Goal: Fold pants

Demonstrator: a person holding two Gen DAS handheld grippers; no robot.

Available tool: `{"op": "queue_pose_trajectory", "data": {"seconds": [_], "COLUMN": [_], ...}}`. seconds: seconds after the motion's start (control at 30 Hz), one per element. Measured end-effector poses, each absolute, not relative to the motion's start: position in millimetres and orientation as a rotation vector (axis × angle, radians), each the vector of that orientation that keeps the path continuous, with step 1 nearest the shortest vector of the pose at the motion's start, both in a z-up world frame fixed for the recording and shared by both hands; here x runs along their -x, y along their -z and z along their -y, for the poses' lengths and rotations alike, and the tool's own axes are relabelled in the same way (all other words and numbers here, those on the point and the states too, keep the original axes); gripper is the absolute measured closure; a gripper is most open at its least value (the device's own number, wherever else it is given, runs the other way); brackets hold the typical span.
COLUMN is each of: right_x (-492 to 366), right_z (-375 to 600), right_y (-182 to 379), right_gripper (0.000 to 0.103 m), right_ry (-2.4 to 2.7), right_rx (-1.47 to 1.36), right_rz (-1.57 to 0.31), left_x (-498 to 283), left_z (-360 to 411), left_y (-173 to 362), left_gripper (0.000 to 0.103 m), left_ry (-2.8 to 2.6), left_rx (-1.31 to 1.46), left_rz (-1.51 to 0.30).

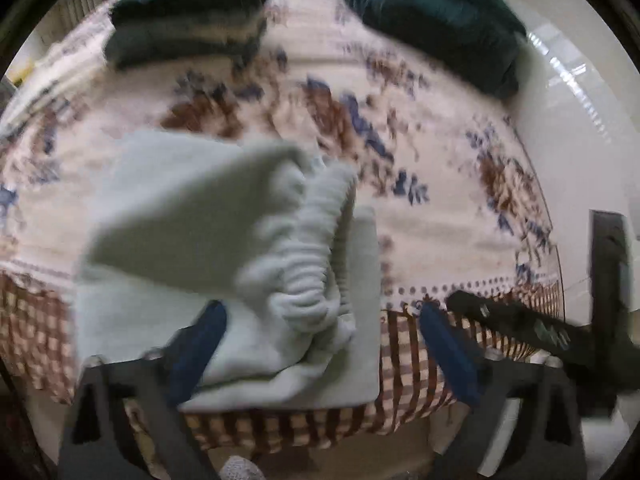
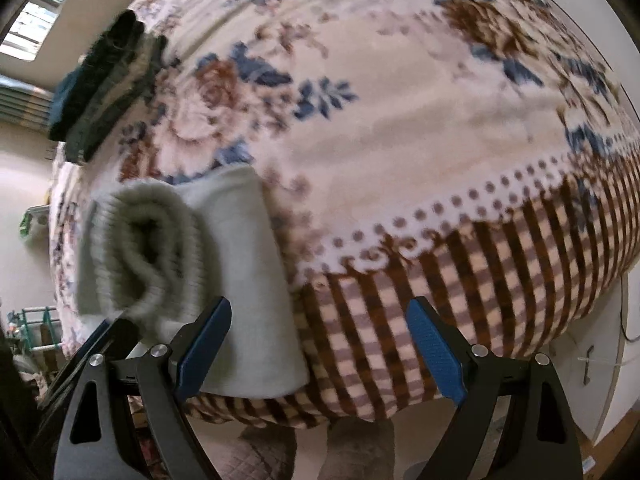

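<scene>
Pants (image 1: 224, 240) bunched at bed (image 1: 440, 216) near edge, waistband rucked on top. Left claw (image 1: 324, 352) apart, nothing gripped, cloth under its 9 o'clock pad. Right claw (image 2: 320, 348) apart, empty, pants at its 9 o'clock. Best next: flatten waistband, square edges, then pinch both corners evenly before folding

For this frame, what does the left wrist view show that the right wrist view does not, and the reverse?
Only the left wrist view shows the rumpled dark teal cushion at the far right of the bed and the right tool's black body entering from the right.

Only the right wrist view shows a bright window at upper left and a green rack on the floor.

Both show the folded pale green fleece pants with the ribbed waistband bunched on top, the floral blanket with checked border, and the folded dark striped garment.
</scene>
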State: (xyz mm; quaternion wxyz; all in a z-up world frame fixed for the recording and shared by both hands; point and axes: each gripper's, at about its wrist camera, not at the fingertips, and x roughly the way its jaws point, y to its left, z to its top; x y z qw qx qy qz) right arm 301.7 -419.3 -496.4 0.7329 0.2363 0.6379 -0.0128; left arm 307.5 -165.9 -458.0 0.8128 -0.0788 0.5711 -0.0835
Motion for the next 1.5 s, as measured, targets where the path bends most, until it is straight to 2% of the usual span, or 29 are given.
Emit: {"op": "queue_pose_trajectory", "data": {"seconds": [0.1, 0.27, 0.4, 0.57, 0.6, 0.63, 0.67, 0.7, 0.77, 0.83, 0.93, 1.0, 1.2, 1.27, 1.33, 1.37, 1.4, 1.43, 1.5], "right_x": [-316, -344, -367, -380, -380, -379, -376, -373, -364, -353, -341, -338, -338, -338, -338, -338, -337, -332, -322], "right_z": [407, 352, 308, 280, 277, 276, 271, 267, 259, 268, 309, 339, 402, 401, 403, 406, 411, 418, 428], "right_y": [481, 479, 514, 579, 580, 576, 564, 557, 531, 505, 476, 475, 564, 588, 597, 600, 605, 608, 610], "right_gripper": [0.008, 0.008, 0.008, 0.008, 0.014, 0.038, 0.052, 0.06, 0.064, 0.066, 0.066, 0.066, 0.064, 0.057, 0.034, 0.029, 0.025, 0.025, 0.025], "right_ry": [-0.044, -0.212, -0.253, -0.279, -0.282, -0.279, -0.289, -0.287, -0.312, -0.326, -0.27, -0.211, -0.094, -0.141, -0.16, -0.157, -0.144, -0.128, -0.135], "right_rx": [-0.555, -0.546, -0.503, -0.512, -0.502, -0.493, -0.456, -0.414, -0.348, -0.4, -0.49, -0.549, -0.713, -0.754, -0.816, -0.838, -0.867, -0.914, -1.039], "right_rz": [-1.37, -1.377, -1.446, -1.592, -1.577, -1.548, -1.498, -1.474, -1.404, -1.351, -1.299, -1.303, -1.509, -1.555, -1.548, -1.559, -1.566, -1.567, -1.545], "left_x": [-298, -304, -311, -312, -312, -314, -316, -320, -329, -340, -364, -384, -471, -494, -509, -515, -519, -520, -518], "left_z": [129, 53, 3, -23, -25, -26, -25, -25, -23, -18, -15, -14, 9, 22, 29, 29, 30, 32, 37], "left_y": [429, 434, 452, 470, 472, 475, 476, 477, 477, 472, 466, 469, 525, 556, 585, 597, 603, 604, 601], "left_gripper": [0.003, 0.003, 0.003, 0.003, 0.003, 0.003, 0.003, 0.003, 0.003, 0.003, 0.003, 0.003, 0.003, 0.003, 0.003, 0.006, 0.024, 0.04, 0.047], "left_ry": [0.088, -0.139, -0.276, -0.332, -0.337, -0.341, -0.335, -0.328, -0.295, -0.244, -0.157, -0.097, 0.042, 0.083, 0.12, 0.132, 0.164, 0.184, 0.194], "left_rx": [0.159, 0.111, 0.125, 0.15, 0.152, 0.153, 0.154, 0.152, 0.17, 0.185, 0.24, 0.313, 0.464, 0.467, 0.485, 0.491, 0.495, 0.482, 0.422], "left_rz": [-1.178, -1.183, -1.217, -1.256, -1.259, -1.262, -1.261, -1.264, -1.265, -1.257, -1.243, -1.255, -1.379, -1.465, -1.534, -1.545, -1.543, -1.539, -1.52]}}
